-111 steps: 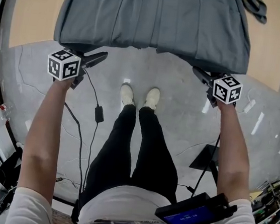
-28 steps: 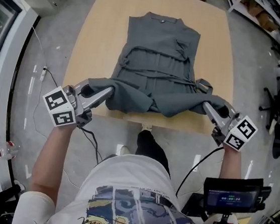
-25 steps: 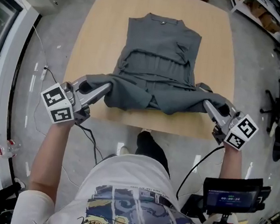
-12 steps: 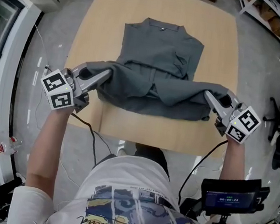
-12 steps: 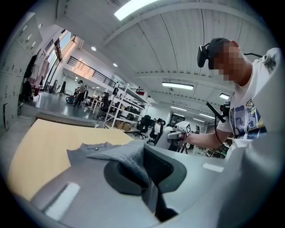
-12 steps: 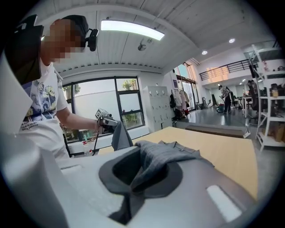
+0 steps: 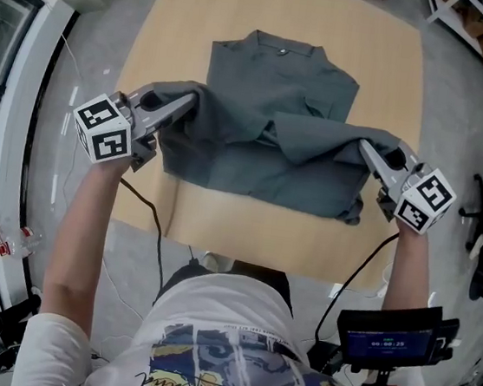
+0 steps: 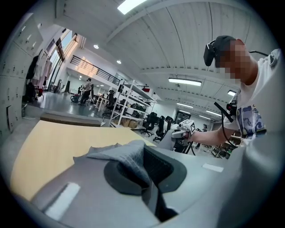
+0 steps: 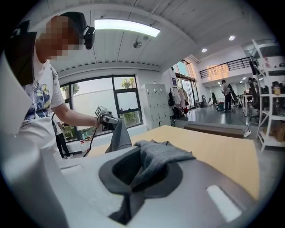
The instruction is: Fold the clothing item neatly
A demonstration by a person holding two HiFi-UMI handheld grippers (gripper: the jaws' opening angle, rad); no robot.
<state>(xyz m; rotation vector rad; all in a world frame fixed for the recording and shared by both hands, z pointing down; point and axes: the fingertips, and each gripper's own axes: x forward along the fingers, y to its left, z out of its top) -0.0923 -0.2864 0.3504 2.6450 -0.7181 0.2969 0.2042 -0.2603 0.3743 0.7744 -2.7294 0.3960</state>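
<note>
**Change.** I have carried the near hem [image 7: 319, 129] of the garment [image 7: 261, 177] off the front edge of the table [image 7: 220, 229] and up over the garment's own body. A second ago the hem hung at that edge. It now sits doubled across the middle, short of the collar [image 7: 281, 44]. The wood in front of the fold, covered a moment ago, is bare.

**Meaning for the task.** I judge the first fold about half made. The hem has yet to reach the collar and be laid flat, and the raised cloth sags between my two grips, so I expect to have to smooth it.

**Position.** The garment lies at the table's centre, collar at the far side, lower half lifted.

**Jaws.** The left gripper [image 7: 190, 100] is clamped on the hem's left corner, and its own view shows grey cloth pinched between the pads. The right gripper [image 7: 365, 147] is clamped likewise on the right corner.

**Count.**
- One table.
- One garment.
- Two grippers, both loaded.
- One screen [image 7: 385, 341] at the operator's waist.
- One button [image 7: 282, 51] at the collar.
</note>
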